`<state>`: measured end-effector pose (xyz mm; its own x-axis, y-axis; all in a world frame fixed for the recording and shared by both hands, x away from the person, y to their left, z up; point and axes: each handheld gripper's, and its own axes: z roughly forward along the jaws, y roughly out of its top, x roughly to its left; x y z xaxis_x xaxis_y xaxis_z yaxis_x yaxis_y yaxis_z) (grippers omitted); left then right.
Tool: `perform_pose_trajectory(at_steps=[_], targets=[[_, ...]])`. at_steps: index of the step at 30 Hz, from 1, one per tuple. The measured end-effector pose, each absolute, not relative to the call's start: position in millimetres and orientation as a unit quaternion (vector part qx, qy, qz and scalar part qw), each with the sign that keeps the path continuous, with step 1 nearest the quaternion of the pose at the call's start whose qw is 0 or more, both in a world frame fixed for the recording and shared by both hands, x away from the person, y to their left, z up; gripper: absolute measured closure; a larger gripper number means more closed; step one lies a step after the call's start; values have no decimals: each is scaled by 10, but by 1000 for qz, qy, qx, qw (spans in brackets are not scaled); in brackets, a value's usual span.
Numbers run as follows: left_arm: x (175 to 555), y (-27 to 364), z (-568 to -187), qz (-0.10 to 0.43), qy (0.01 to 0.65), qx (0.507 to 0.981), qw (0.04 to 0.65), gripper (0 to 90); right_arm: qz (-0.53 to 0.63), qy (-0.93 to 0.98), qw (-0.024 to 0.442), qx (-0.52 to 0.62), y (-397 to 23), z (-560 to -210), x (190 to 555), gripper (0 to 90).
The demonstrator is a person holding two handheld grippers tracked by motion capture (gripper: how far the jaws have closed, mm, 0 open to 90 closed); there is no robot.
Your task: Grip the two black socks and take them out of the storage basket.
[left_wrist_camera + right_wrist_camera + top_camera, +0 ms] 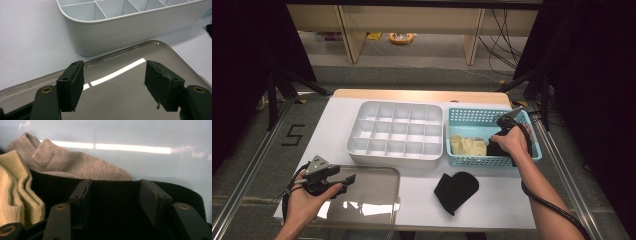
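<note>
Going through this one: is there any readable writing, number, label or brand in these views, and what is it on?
"5": a dark mark on the grey floor, left of the table.
No other text is readable: the divided tray, the blue basket, the clear lid, the socks and both grippers carry none that I can see.

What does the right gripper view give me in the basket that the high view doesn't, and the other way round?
Right gripper view: a grey sock behind the black sock, with the open right gripper poised over the black one. High view: the blue basket, the divided white tray and a black sock on the table. Both: the yellow sock.
</note>
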<state>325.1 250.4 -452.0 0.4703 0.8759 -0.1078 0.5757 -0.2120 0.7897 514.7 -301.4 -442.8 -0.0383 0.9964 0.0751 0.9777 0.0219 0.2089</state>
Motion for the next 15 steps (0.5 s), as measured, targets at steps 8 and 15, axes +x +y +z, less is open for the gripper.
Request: perform_pose_trajectory(at_steps=[8, 15], targets=[[3250, 2503, -4523, 183, 485, 752, 408, 314, 107, 709, 37, 696, -2985, -4434, 5154, 561], [3248, 2510, -4517, 185, 483, 753, 406, 313, 93, 698, 8, 710, -2937, -4394, 5149, 775]])
